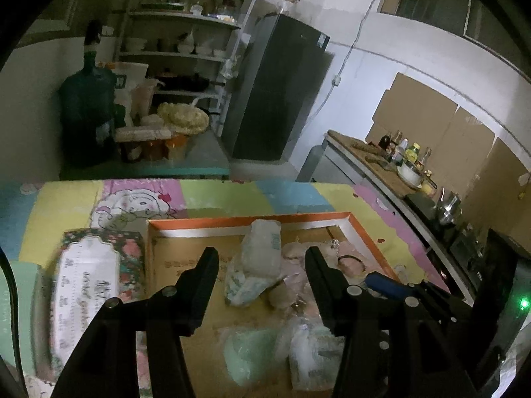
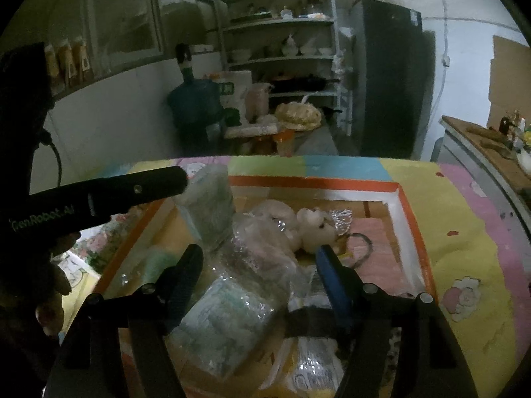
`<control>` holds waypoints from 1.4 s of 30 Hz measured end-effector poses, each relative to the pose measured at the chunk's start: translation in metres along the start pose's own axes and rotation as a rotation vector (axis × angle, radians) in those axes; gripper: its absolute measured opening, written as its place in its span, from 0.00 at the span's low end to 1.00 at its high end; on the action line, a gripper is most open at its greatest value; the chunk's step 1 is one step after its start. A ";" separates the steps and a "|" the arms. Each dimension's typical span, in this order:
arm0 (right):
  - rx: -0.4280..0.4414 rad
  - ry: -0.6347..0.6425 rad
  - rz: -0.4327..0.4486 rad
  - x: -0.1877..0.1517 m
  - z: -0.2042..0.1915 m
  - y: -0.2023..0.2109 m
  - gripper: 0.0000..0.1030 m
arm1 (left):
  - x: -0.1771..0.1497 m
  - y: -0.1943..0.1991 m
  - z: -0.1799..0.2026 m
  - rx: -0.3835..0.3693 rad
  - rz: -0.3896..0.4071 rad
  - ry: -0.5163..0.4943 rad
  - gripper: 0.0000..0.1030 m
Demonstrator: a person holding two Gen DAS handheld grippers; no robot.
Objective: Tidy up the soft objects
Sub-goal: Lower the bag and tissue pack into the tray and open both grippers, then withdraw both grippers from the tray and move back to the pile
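1. Lying in the orange-rimmed tray (image 1: 252, 220) on the patchwork tablecloth (image 1: 215, 195), the soft items sit under both grippers. The tall wrapped tissue pack (image 1: 262, 248) stands tilted near tray centre, betw. the fingers of the left gripper (image 1: 260, 258) in its own view, pads not touching it.
2. Left gripper: jaws apart, nothing gripped. At its 6 o'clock lie a pale green soft pack (image 1: 247, 355) and a white wrapped pack (image 1: 312, 351).
3. Right gripper (image 2: 259, 258): jaws wide apart, nothing pinched. A clear-wrapped pack (image 2: 225, 325) lies betw. its fingers, toward 7 o'clock; crinkled plastic bag (image 2: 265, 248) just beyond the tips.
4. Right wrist view only: small white plush toy (image 2: 313, 229) at 1 o'clock of the tips, beside a silvery foil piece (image 2: 341, 220); left gripper body comes in from 9 o'clock, its tip beside the tall pack.
5. Left wrist view only: floral tissue box (image 1: 96, 282) outside the tray at 9 o'clock; counter w/ bottles (image 1: 405, 152) at 2 o'clock; the right gripper's blue finger (image 1: 385, 285) at 3 o'clock.
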State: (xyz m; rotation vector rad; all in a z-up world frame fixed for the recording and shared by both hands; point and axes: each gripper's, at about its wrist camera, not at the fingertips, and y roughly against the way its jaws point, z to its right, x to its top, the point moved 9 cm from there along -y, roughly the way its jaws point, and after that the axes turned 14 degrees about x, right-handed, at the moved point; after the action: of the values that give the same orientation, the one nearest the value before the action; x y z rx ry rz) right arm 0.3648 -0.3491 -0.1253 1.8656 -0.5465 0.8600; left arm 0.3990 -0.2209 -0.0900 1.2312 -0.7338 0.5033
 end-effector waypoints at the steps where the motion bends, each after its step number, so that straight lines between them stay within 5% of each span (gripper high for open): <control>1: -0.002 0.001 0.008 0.001 -0.001 0.004 0.70 | 0.001 0.004 -0.002 0.001 0.007 0.001 0.53; 21: 0.092 0.061 0.084 0.006 -0.104 0.030 0.70 | -0.008 0.112 -0.078 0.130 0.193 0.020 0.58; 30: 0.206 0.115 0.050 -0.005 -0.182 0.002 0.70 | -0.032 0.145 -0.152 0.199 0.204 0.097 0.58; 42: 0.400 0.283 -0.066 -0.023 -0.310 -0.058 0.70 | -0.081 0.202 -0.284 0.421 0.269 0.242 0.58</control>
State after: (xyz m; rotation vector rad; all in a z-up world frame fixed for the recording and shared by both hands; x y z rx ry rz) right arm 0.2895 -0.0436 -0.0913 2.0532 -0.1413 1.2325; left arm 0.2669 0.1107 -0.0607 1.4331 -0.6050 1.0509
